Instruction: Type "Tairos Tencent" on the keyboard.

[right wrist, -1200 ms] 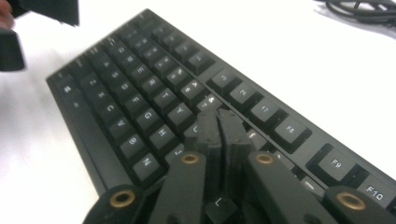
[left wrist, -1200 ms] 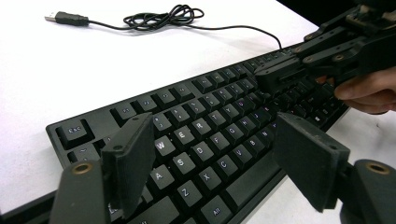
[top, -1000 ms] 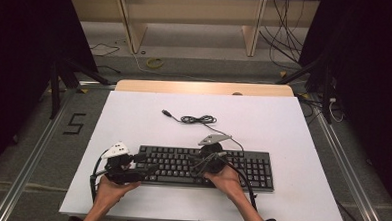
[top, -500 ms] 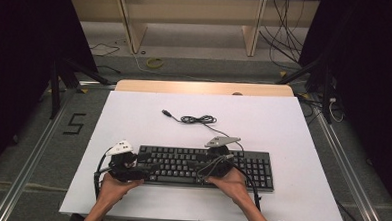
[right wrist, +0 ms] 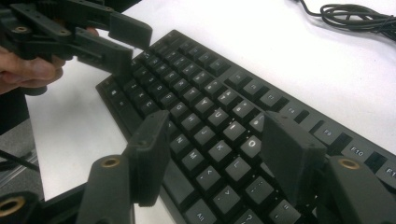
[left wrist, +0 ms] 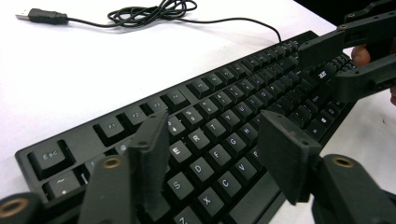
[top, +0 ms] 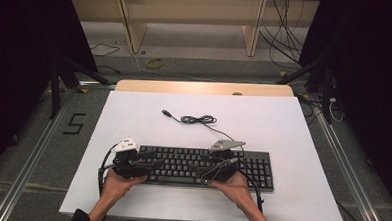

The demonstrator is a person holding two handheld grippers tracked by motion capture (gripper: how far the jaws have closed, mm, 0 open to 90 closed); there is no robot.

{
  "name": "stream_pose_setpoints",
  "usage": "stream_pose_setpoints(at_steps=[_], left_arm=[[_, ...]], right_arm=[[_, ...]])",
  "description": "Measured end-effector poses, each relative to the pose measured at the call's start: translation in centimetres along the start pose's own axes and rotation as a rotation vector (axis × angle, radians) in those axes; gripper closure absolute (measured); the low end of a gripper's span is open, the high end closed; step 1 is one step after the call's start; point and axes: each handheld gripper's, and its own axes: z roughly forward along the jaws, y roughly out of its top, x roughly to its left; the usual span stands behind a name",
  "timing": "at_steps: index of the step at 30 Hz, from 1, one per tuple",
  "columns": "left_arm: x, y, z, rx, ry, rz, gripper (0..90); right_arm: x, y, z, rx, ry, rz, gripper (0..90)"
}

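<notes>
A black keyboard (top: 201,166) lies on the white table (top: 283,134), close to the near edge. Its thin cable runs back to a loose coil (top: 198,119) and ends in a USB plug (top: 167,112). My left gripper (top: 154,164) hovers over the keyboard's left end, open, its jaws (left wrist: 215,135) spread above the letter keys. My right gripper (top: 195,169) points left over the middle keys, also open (right wrist: 217,130). The two grippers face each other and hold nothing. Each gripper view shows the other gripper farther off, the right one (left wrist: 345,60) and the left one (right wrist: 121,39).
A wooden strip (top: 205,87) borders the table's far edge. Beyond it stand wooden shelf legs (top: 128,22) with loose cables on the floor. Metal rails (top: 32,153) run along both sides, and a "5" mark (top: 75,123) lies on the floor at left.
Both grippers have shifted slightly to the right over the keyboard. The keyboard and cable have not moved.
</notes>
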Motion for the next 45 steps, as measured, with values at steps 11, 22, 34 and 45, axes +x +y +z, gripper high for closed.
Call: stream_pose_setpoints(at_steps=[11,22,34,45], left_arm=[[-0.1,0.5,0.7,0.038,-0.003,0.030,61.2],[-0.1,0.8,1.3,0.086,0.005,0.060,78.8],[0.0,1.1,2.3,0.127,0.007,0.068,87.2],[-0.2,1.4,3.5,0.170,0.009,0.083,88.7]], right_arm=[[0.1,-0.3,-0.7,-0.013,0.002,-0.004,41.7],[0.2,-0.7,-1.4,-0.027,0.005,-0.011,41.8],[0.6,-1.1,-1.7,-0.038,0.016,-0.014,39.2],[0.6,-1.5,-1.9,-0.043,0.011,-0.016,36.7]])
